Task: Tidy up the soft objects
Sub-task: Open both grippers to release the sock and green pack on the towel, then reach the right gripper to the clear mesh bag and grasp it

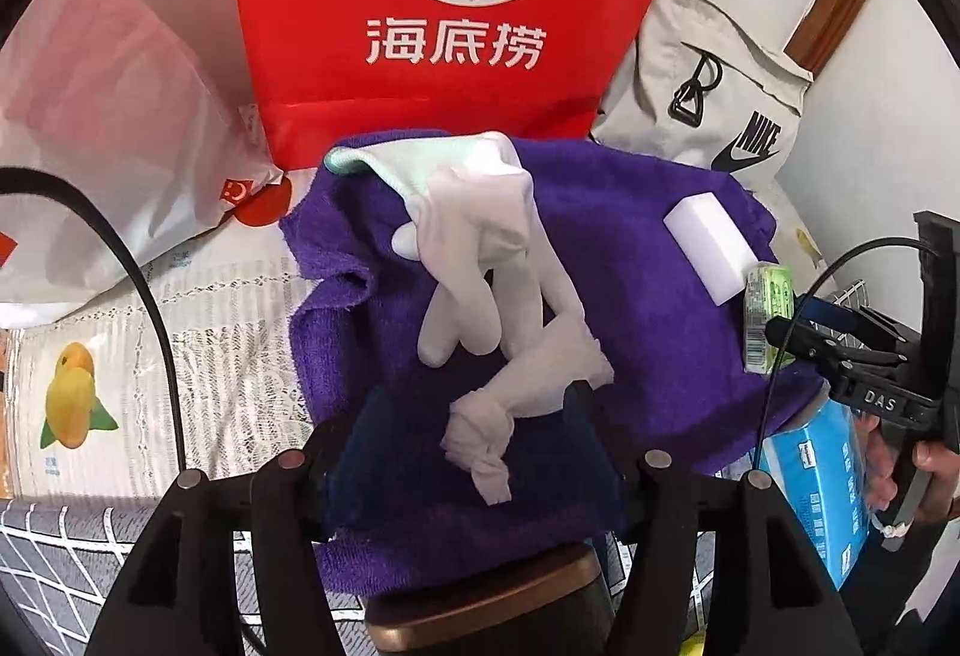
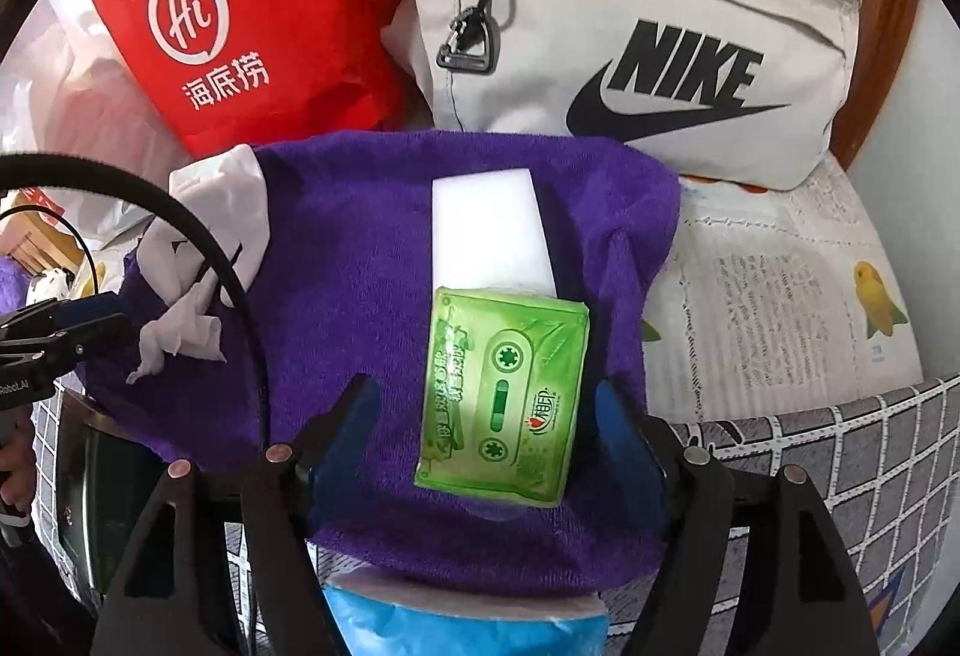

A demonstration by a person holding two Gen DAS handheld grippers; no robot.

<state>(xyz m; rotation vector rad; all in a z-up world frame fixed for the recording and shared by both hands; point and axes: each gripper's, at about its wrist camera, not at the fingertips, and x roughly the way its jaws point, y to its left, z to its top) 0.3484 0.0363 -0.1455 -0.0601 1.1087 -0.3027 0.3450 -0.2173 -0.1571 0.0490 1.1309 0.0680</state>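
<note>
A: Left wrist view: what is seen between the left hand-held gripper fingers?
B: A white glove on the purple towel, untouched; jaws released.
A: And the right hand-held gripper?
B: Released too; a green tissue pack lies between them, beside a white sponge.

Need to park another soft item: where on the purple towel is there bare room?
Bare purple towel lies between the white glove and the white sponge, with more ahead of the left fingers. It is crowded where the green tissue pack overlaps the sponge, and at the glove corner.
</note>
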